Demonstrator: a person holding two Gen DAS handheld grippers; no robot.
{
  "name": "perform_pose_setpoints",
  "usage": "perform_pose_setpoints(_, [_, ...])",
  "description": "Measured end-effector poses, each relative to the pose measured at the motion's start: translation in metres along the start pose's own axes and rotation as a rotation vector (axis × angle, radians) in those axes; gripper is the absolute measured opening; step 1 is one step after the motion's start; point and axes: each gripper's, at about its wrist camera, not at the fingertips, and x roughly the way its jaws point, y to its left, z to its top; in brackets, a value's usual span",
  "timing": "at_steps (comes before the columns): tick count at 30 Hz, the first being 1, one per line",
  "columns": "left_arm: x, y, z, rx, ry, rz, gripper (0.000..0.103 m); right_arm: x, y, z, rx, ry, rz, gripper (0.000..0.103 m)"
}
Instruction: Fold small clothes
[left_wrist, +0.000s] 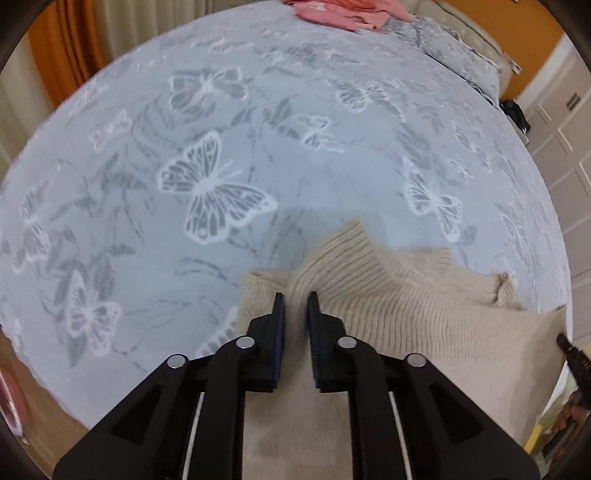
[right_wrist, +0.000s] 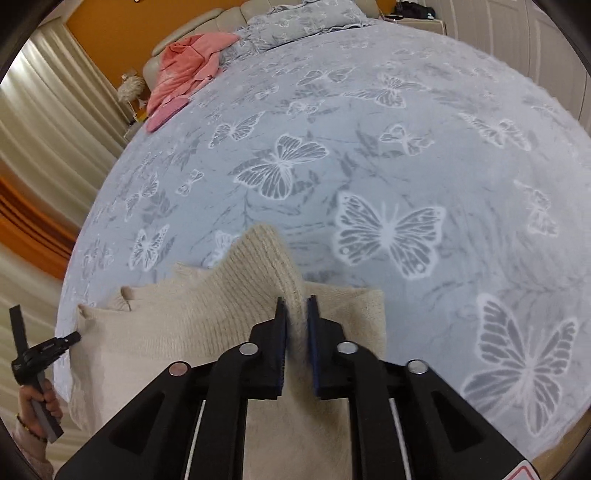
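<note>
Both tongs, left and right, pinch the cream sweater on the bedspread.

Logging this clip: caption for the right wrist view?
Right claw pinching a cream knit sweater on a butterfly-print bedspread.

Sweater: cream ribbed knit, fuzzy, matt. Bedspread: soft plush cloth, butterfly print, matt. Left claw: matt black plastic, blue rubbery pads, shiny metal pins. Pink garment: soft velvety cloth.
</note>
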Motion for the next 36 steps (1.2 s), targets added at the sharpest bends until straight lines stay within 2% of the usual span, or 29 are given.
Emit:
perform_pose_setpoints(2, [-0.010, -0.006, -0.002, 0.014, -0.007, 0.031, 0.021, -0.006, 0.003, -0.006, -0.003, 0.005, -0.046, 0.025])
perform_pose_setpoints(3, [-0.016, -0.008, -0.005, 0.017, -0.014, 0.034, 0.038, -0.010, 0.004, -0.012, 0.002, -0.002, -0.048, 0.028])
perform_pose_setpoints(4, [-0.025, -0.009, -0.009, 0.016, -0.030, 0.027, 0.056, -0.019, 0.006, -0.022, 0.019, -0.018, -0.024, 0.039])
perform_pose_setpoints(5, [-0.032, -0.011, -0.015, 0.011, -0.050, 0.020, 0.060, -0.025, 0.004, -0.029, 0.024, -0.026, -0.011, 0.044])
perform_pose_setpoints(6, [-0.034, -0.013, -0.017, 0.012, -0.060, 0.015, 0.060, -0.031, 0.007, -0.039, 0.025, -0.034, 0.006, 0.043])
perform_pose_setpoints(7, [-0.037, -0.014, -0.024, 0.016, -0.062, 0.002, 0.060, -0.034, 0.012, -0.050, 0.011, -0.024, 0.049, 0.035])
perform_pose_setpoints(8, [-0.035, -0.018, -0.029, 0.025, -0.051, -0.018, 0.060, -0.033, 0.016, -0.058, -0.008, 0.000, 0.095, 0.012])
perform_pose_setpoints(9, [-0.031, -0.021, -0.034, 0.038, -0.033, -0.034, 0.059, -0.030, 0.020, -0.066, -0.024, 0.026, 0.121, 0.003])
perform_pose_setpoints(10, [-0.022, -0.025, -0.040, 0.060, -0.001, -0.031, 0.057, -0.019, 0.024, -0.074, -0.050, 0.077, 0.123, 0.000])
perform_pose_setpoints(13, [0.015, -0.022, -0.055, 0.060, 0.088, 0.033, 0.050, 0.021, 0.009, -0.084, -0.059, 0.179, 0.012, 0.000])
perform_pose_setpoints(15, [0.020, -0.013, -0.060, 0.027, 0.084, 0.030, 0.050, 0.017, 0.001, -0.082, 0.011, 0.166, 0.047, 0.000])
perform_pose_setpoints(18, [0.004, -0.007, -0.060, -0.001, 0.070, 0.019, 0.049, -0.017, 0.013, -0.079, -0.020, 0.080, 0.016, 0.004])
perform_pose_setpoints(21, [-0.008, 0.005, -0.064, -0.028, 0.069, -0.001, 0.057, -0.024, 0.002, -0.090, 0.008, 0.096, -0.015, 0.006])
perform_pose_setpoints(23, [-0.018, 0.025, -0.071, -0.108, 0.079, -0.070, 0.063, -0.033, -0.014, -0.102, 0.068, 0.104, -0.045, 0.017])
perform_pose_setpoints(24, [-0.022, 0.032, -0.075, -0.140, 0.083, -0.099, 0.070, -0.042, -0.027, -0.109, 0.125, 0.095, -0.030, 0.023])
perform_pose_setpoints(25, [-0.029, 0.046, -0.083, -0.198, 0.083, -0.141, 0.080, -0.048, -0.035, -0.116, 0.172, 0.086, -0.008, 0.042])
perform_pose_setpoints(26, [-0.031, 0.052, -0.088, -0.227, 0.079, -0.147, 0.085, -0.054, -0.043, -0.122, 0.199, 0.082, 0.004, 0.061])
perform_pose_setpoints(27, [-0.034, 0.060, -0.096, -0.259, 0.072, -0.143, 0.090, -0.059, -0.049, -0.128, 0.231, 0.080, 0.019, 0.064])
perform_pose_setpoints(29, [-0.035, 0.080, -0.113, -0.341, 0.080, -0.152, 0.091, -0.060, -0.059, -0.138, 0.270, 0.110, 0.080, 0.066])
perform_pose_setpoints(31, [-0.025, 0.092, -0.128, -0.424, 0.121, -0.195, 0.091, -0.051, -0.064, -0.145, 0.313, 0.153, 0.125, 0.071])
perform_pose_setpoints(34, [-0.007, 0.102, -0.146, -0.566, 0.181, -0.269, 0.091, -0.029, -0.067, -0.153, 0.416, 0.225, 0.232, 0.073])
perform_pose_setpoints(36, [0.003, 0.099, -0.152, -0.613, 0.201, -0.319, 0.091, -0.010, -0.063, -0.157, 0.477, 0.266, 0.272, 0.075])
